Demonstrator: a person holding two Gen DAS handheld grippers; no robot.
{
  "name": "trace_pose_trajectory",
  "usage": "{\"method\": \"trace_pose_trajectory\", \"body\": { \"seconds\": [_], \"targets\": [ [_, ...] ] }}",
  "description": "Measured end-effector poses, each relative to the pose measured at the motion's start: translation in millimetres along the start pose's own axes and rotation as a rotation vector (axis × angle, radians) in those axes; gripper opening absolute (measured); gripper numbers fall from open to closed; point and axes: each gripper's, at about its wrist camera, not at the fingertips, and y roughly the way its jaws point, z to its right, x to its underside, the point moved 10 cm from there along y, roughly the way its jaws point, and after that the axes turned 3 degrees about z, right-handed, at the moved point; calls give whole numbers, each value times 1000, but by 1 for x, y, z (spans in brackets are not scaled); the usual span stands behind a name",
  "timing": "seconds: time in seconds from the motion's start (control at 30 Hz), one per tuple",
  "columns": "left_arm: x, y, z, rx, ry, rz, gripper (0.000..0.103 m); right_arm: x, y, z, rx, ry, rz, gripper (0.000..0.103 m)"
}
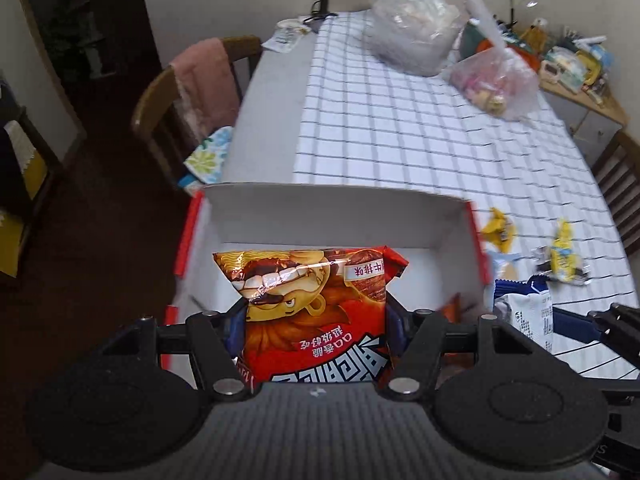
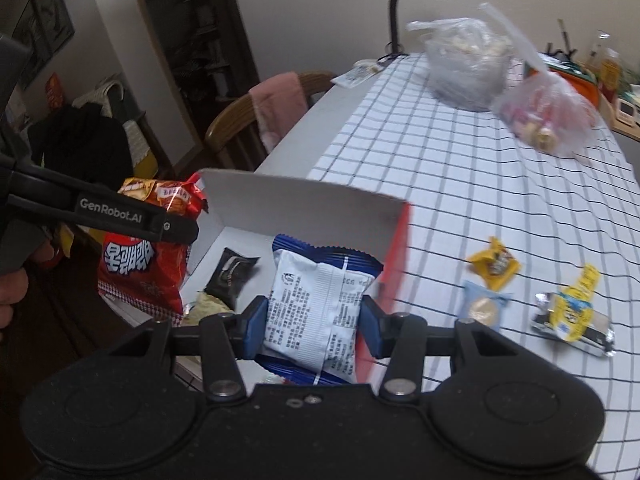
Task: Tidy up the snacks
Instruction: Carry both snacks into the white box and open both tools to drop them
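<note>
Left wrist view: red noodle-snack packet [image 1: 316,312] is clamped between the blue pads of the left gripper [image 1: 316,320], held over the open white box [image 1: 332,216], so a crooked drop could be caught on the near rim. Right wrist view: blue-and-white snack packet [image 2: 316,312] is pinched mid-body by the right gripper [image 2: 312,322] above the same box, and a collision with the red packet just beside it could be caused if both get lowered together.

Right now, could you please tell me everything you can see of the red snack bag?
The red snack bag is glossy crinkled plastic, sealed and puffy, printed with a cartoon face, noodles and white lettering. The left gripper clamps its sides, holding it over the open white cardboard box. Nothing else visibly touches it.
</note>
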Motion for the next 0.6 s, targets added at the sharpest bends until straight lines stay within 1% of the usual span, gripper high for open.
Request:
{"method": "trace_pose_trajectory", "body": {
  "seconds": [0.1, 0.23, 0.43, 0.6],
  "targets": [
    [3, 12, -17, -39, 22, -16, 64, 4, 22, -13, 3, -19, -34, 47],
    [7, 30, -32, -72, 57, -43, 64, 12, 48, -28, 4, -44, -77, 47],
    [17, 54, -41, -101, 129, -81, 64, 26, 81, -39, 12, -64, -141, 47],
    [24, 72, -43, -111, 144, -120, 64, 37, 97, -44, 18, -71, -182, 47]
  ]
}}
